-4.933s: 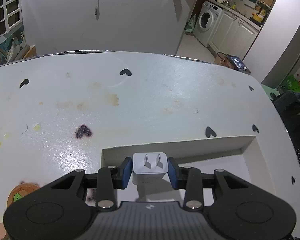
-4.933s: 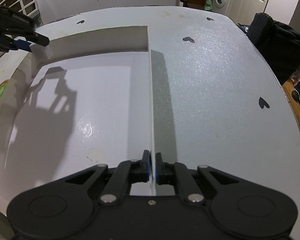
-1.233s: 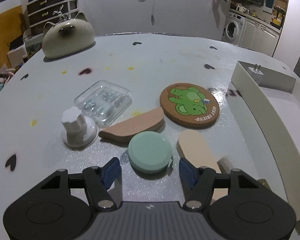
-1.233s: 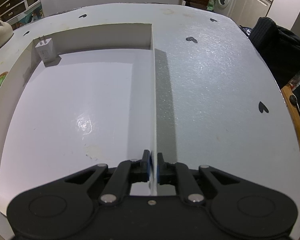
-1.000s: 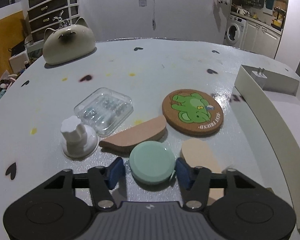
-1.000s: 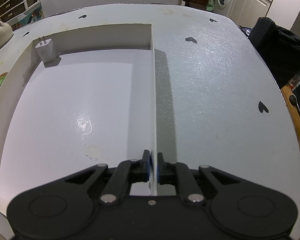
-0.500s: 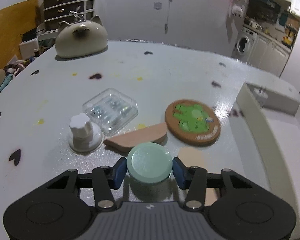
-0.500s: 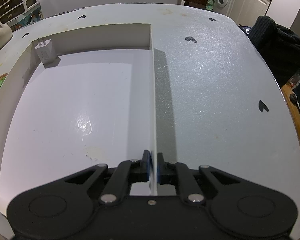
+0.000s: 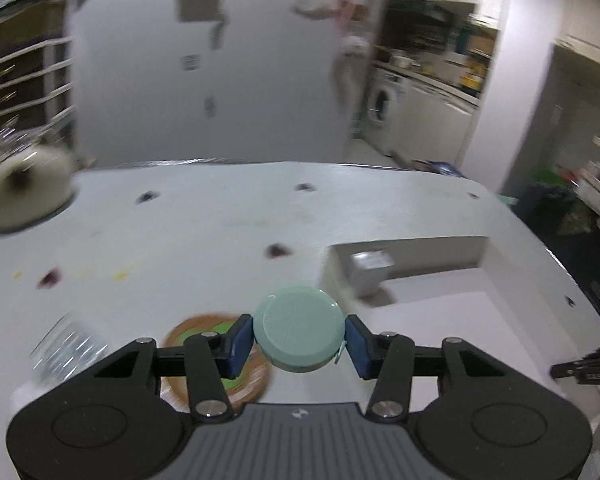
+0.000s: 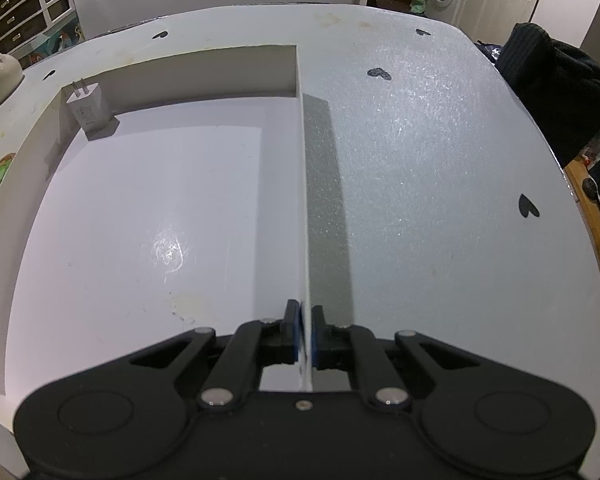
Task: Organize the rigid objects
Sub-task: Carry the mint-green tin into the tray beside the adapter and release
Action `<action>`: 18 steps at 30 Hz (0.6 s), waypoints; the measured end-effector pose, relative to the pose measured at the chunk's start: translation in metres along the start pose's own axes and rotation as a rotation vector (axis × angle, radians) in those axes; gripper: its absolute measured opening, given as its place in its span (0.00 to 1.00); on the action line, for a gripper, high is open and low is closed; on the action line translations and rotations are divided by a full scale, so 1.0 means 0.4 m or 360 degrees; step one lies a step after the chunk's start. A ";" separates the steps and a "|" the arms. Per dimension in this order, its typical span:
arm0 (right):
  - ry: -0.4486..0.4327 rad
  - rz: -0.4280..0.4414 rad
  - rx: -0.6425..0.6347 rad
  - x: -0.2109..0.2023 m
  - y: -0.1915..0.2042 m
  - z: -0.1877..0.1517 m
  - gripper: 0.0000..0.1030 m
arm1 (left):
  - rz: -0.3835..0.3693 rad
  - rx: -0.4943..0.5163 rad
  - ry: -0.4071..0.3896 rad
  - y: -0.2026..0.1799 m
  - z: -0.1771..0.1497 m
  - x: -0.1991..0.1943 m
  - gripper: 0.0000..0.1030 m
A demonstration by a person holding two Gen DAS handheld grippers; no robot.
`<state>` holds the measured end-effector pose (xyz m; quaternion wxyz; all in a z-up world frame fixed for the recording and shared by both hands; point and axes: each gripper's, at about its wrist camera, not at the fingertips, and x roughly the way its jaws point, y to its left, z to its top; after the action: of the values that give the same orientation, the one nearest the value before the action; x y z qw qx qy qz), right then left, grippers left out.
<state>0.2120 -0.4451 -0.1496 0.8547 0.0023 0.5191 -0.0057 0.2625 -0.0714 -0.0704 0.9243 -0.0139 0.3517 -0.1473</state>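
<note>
The left gripper (image 9: 300, 340) has its two blue pads pressed against opposite sides of the round, flat mint-green plastic case (image 9: 299, 328), and the case is up off the tabletop (image 9: 204, 216), carried in the air near the left wall of the shallow white open-topped box (image 10: 304, 184). A grip across the widest part looks like the sensible choice for a smooth disc that could otherwise squirt out. The left view is smeared with motion blur, so fine detail is lost.

Over on the other side, the right gripper (image 10: 306, 330) is nearly closed, its pads pinching the thin right wall of the box at the near end. My read is that it is there to pin the light box down so it cannot slide while things go in.

Inside, the small white wall charger with two metal prongs (image 10: 87, 109) stands upright in the far left corner of the box, tucked against both walls, leaving the floor free. The round cork coaster with the green cartoon print (image 9: 204, 336) lies below the left gripper, and a clear plastic blister tray (image 9: 66, 350) sits at the left edge, both too blurred to describe further.
</note>
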 end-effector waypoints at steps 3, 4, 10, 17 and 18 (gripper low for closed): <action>-0.0003 0.0002 0.0015 0.000 -0.002 -0.001 0.06 | -0.0066 0.0083 0.0019 -0.055 0.031 0.049 0.49; -0.0002 0.0001 0.0019 0.000 -0.002 -0.001 0.06 | -0.0083 0.0103 0.0028 -0.069 0.037 0.065 0.49; -0.0003 -0.0033 0.0036 -0.001 0.004 -0.001 0.07 | -0.0153 0.0239 0.0091 -0.152 0.062 0.150 0.49; 0.0011 -0.0024 0.0062 -0.001 -0.001 0.001 0.07 | -0.0134 0.0382 0.0227 -0.205 0.052 0.246 0.49; 0.0017 -0.0021 0.0067 0.000 -0.003 0.004 0.07 | -0.0122 0.0394 0.0244 -0.205 0.048 0.253 0.49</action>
<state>0.2135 -0.4463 -0.1488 0.8516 0.0168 0.5234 -0.0223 0.3253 -0.1799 -0.1107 0.8831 0.0982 0.3996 -0.2254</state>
